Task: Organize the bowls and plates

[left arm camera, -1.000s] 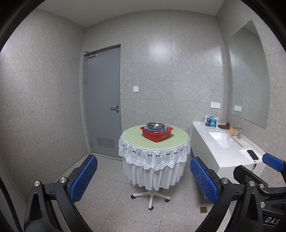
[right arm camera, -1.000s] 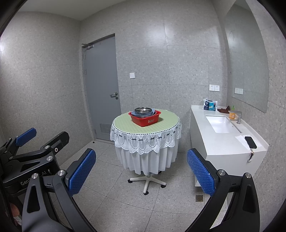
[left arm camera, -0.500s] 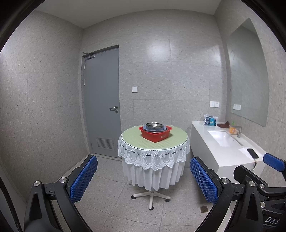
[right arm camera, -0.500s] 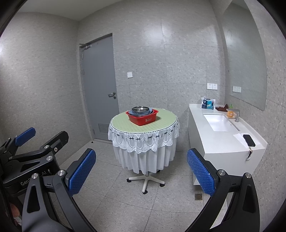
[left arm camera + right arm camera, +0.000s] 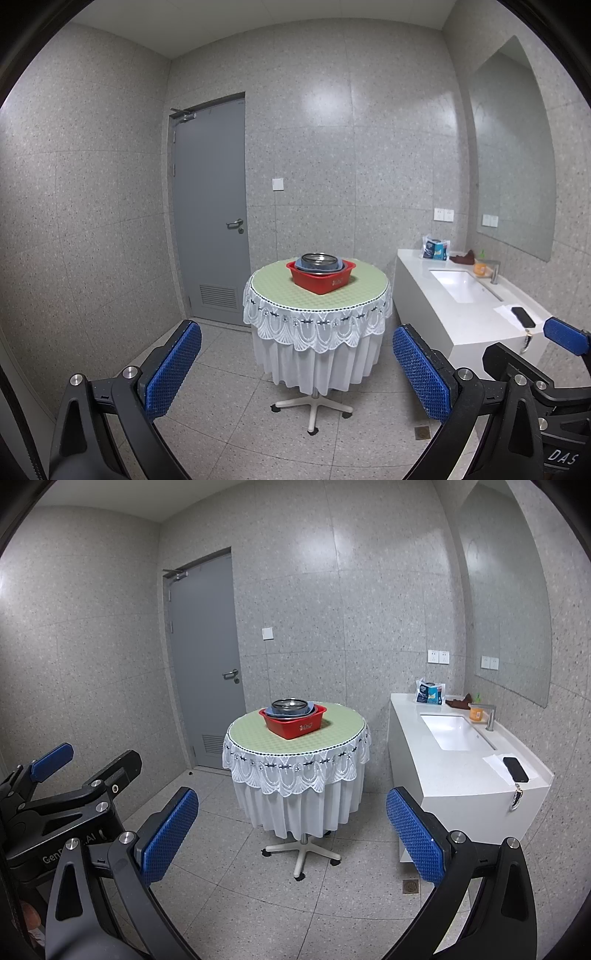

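Observation:
A red plastic basin (image 5: 322, 280) (image 5: 293, 723) sits on a round table (image 5: 273, 286) (image 5: 340, 723) with a green top and white lace cloth. A metal bowl (image 5: 318, 259) (image 5: 290, 704) rests on bluish dishes stacked inside the basin. My left gripper (image 5: 297, 363) is open and empty, well short of the table. My right gripper (image 5: 291, 830) is also open and empty, at a similar distance. The left gripper's body shows at the left of the right wrist view (image 5: 70, 794).
A white counter (image 5: 439, 295) (image 5: 465, 771) with a sink (image 5: 452, 731) runs along the right wall, holding a phone (image 5: 515, 769), a packet (image 5: 429, 693) and a faucet. A grey door (image 5: 210, 206) is shut behind the table. Tiled floor (image 5: 258, 867) lies between me and the table.
Both views have shifted slightly downward and back, so the table sits a little higher in frame. Both grippers stay open and empty.

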The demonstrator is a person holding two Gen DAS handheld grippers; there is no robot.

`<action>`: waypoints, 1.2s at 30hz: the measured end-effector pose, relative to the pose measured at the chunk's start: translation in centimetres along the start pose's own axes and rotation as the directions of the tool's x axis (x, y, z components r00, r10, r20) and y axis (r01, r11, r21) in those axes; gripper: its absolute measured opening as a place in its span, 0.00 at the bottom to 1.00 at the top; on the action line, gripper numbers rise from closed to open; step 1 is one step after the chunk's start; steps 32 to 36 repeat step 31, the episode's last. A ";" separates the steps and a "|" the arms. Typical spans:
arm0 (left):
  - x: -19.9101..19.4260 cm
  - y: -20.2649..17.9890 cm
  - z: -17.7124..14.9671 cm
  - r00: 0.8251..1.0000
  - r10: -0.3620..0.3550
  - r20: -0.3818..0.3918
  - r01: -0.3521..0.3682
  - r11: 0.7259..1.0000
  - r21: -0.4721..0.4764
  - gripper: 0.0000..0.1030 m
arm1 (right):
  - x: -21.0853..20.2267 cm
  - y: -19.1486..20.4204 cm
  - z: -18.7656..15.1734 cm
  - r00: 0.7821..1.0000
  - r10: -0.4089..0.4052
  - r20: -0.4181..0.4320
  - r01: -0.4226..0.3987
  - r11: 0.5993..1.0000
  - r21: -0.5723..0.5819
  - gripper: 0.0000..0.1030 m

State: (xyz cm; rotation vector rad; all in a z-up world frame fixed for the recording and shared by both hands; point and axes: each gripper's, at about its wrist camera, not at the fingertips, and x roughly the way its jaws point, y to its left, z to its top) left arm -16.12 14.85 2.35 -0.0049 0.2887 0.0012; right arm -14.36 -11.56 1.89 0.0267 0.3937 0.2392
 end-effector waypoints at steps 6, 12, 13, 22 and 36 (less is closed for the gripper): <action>0.2 -0.3 0.0 1.000 0.002 0.000 -0.002 1.000 0.002 0.99 | 0.2 -0.3 0.0 1.000 0.001 -0.002 -0.001 1.000 0.003 1.00; 0.4 -0.5 -0.1 1.000 0.003 0.000 -0.003 1.000 0.003 0.99 | 0.2 -0.3 -0.1 1.000 0.002 -0.003 -0.002 1.000 0.003 1.00; 0.4 -0.6 -0.2 1.000 0.004 0.000 -0.004 1.000 0.003 0.99 | 0.3 -0.4 0.0 1.000 0.003 -0.004 -0.003 1.000 0.002 1.00; 1.0 -1.8 -0.2 1.000 0.019 -0.007 -0.019 1.000 0.001 0.99 | 1.9 -0.9 0.5 1.000 0.010 -0.016 -0.010 1.000 -0.001 1.00; 3.5 -3.9 0.8 0.998 0.055 -0.023 -0.055 0.998 0.003 0.99 | 6.3 -2.8 1.6 0.998 0.043 -0.037 -0.043 0.999 0.002 1.00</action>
